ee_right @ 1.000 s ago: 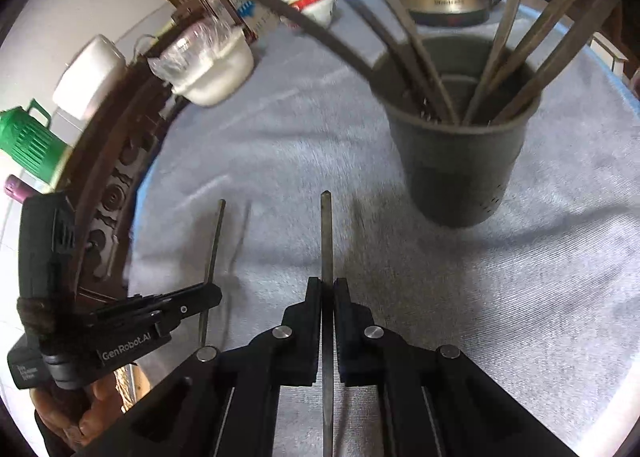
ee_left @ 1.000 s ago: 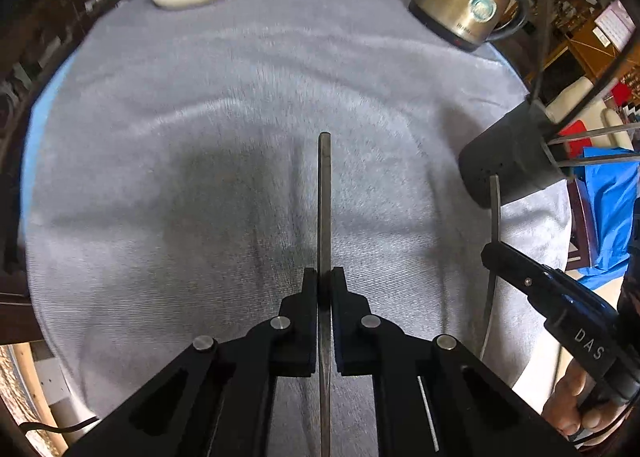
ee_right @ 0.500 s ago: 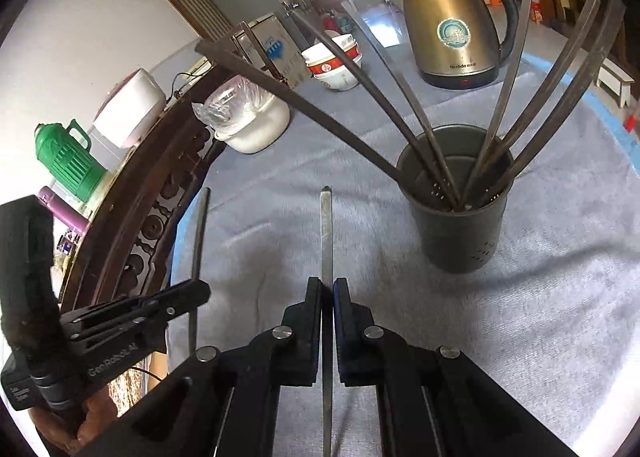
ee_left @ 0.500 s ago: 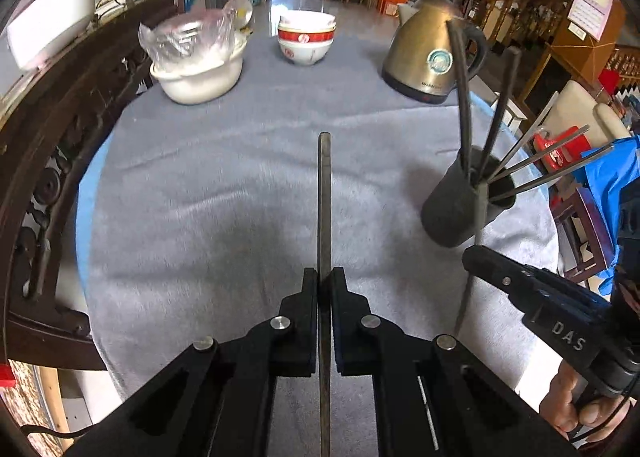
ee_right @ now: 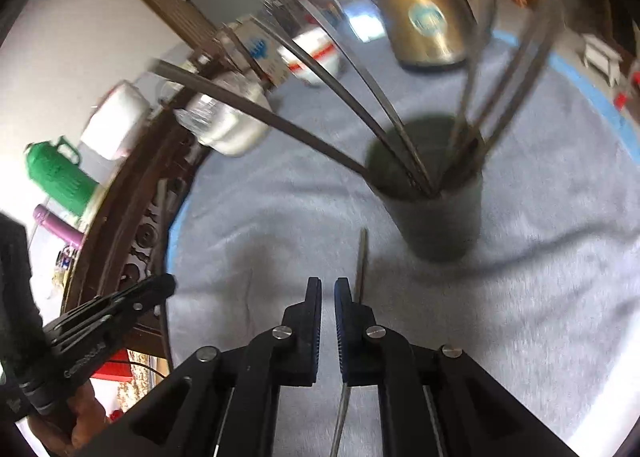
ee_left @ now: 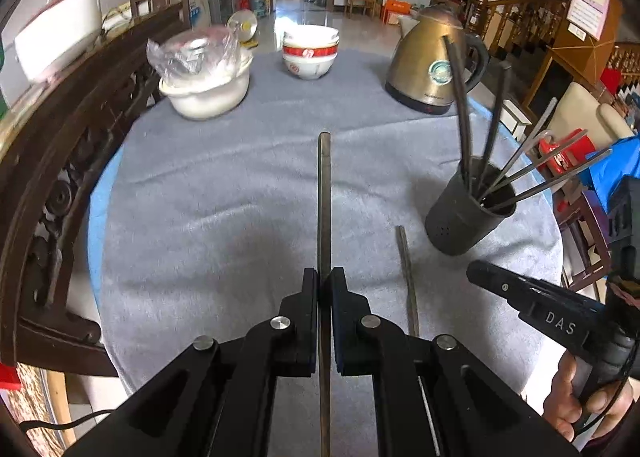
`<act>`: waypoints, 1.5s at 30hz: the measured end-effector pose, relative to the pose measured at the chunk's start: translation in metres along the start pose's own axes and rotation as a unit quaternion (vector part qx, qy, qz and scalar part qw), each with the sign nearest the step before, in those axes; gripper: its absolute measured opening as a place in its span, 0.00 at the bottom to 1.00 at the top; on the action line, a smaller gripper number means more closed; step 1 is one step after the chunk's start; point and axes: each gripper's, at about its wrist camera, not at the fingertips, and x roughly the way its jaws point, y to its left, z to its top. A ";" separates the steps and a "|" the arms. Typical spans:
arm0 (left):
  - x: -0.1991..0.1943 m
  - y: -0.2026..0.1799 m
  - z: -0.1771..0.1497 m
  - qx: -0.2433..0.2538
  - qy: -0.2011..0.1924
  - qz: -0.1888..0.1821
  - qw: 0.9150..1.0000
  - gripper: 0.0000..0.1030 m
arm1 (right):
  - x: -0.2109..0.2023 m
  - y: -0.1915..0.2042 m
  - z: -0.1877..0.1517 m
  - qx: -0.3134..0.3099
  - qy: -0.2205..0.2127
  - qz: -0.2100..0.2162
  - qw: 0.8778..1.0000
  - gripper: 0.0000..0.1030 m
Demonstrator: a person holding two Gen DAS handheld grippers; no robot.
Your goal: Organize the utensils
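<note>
Left gripper (ee_left: 325, 277): jaws pinch one chopstick (ee_left: 324, 193), pointing far across the grey tablecloth (ee_left: 208, 209). Right gripper (ee_right: 328, 289): jaws opening, nothing between them; second chopstick (ee_right: 362, 261) lies loose just right of them, near side of the dark utensil holder (ee_right: 440, 225).

gold kettle (ee_left: 430, 69) far side of grey cloth (ee_left: 224, 217) | stacked red-banded bowls (ee_left: 310, 55) beside it | white pot (ee_left: 208, 95), plastic-wrapped | green flask (ee_right: 60, 173) off-table
</note>
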 end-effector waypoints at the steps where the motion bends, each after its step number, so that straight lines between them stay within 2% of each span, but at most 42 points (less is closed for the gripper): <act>1: 0.003 0.003 -0.001 -0.005 0.005 -0.004 1.000 0.06 | 0.004 -0.003 -0.001 0.005 0.008 -0.001 1.000 0.10; 5: 0.011 0.018 -0.006 -0.026 0.016 -0.014 0.999 0.06 | 0.024 -0.010 -0.003 0.010 0.034 -0.026 0.999 0.11; 7: 0.010 0.023 -0.007 -0.031 0.015 -0.014 0.999 0.06 | 0.033 -0.008 -0.004 0.008 0.045 -0.032 0.998 0.18; 9: 0.009 0.028 -0.007 -0.036 0.014 -0.015 0.999 0.06 | 0.045 -0.007 -0.005 0.008 0.056 -0.039 0.998 0.31; 13: 0.008 0.036 -0.010 -0.042 0.013 -0.015 0.999 0.06 | 0.065 0.000 -0.009 -0.011 0.066 -0.072 0.995 0.31; 16: 0.009 0.042 -0.012 -0.049 0.015 -0.014 0.999 0.06 | 0.080 0.005 -0.013 -0.027 0.082 -0.099 0.991 0.28; 18: 0.010 0.045 -0.014 -0.050 0.017 -0.015 0.998 0.06 | 0.088 0.006 -0.013 -0.035 0.086 -0.115 0.989 0.22; 22: 0.009 0.043 -0.015 -0.046 0.015 -0.012 0.999 0.06 | 0.093 0.016 -0.014 -0.061 0.084 -0.150 0.983 0.17; 24: 0.007 0.042 -0.017 -0.044 0.014 -0.012 0.999 0.06 | 0.095 0.021 -0.016 -0.077 0.082 -0.164 0.980 0.09; 26: 0.005 0.040 -0.017 -0.042 0.011 -0.010 0.999 0.06 | 0.095 0.020 -0.017 -0.083 0.079 -0.168 0.979 0.08; 29: 0.001 0.037 -0.017 -0.037 0.008 -0.006 0.999 0.06 | 0.094 0.020 -0.018 -0.084 0.078 -0.166 0.979 0.06; 34: -0.005 0.032 -0.017 -0.031 0.002 0.001 1.000 0.06 | 0.079 0.020 -0.019 -0.075 0.068 -0.136 0.985 0.06; 41: -0.011 0.025 -0.015 -0.022 -0.005 0.008 1.000 0.06 | 0.043 0.017 -0.014 -0.050 0.029 -0.051 0.997 0.06; 45: -0.014 0.018 -0.012 -0.014 -0.009 0.012 1.000 0.06 | 0.013 0.020 -0.011 -0.051 -0.012 -0.005 0.999 0.06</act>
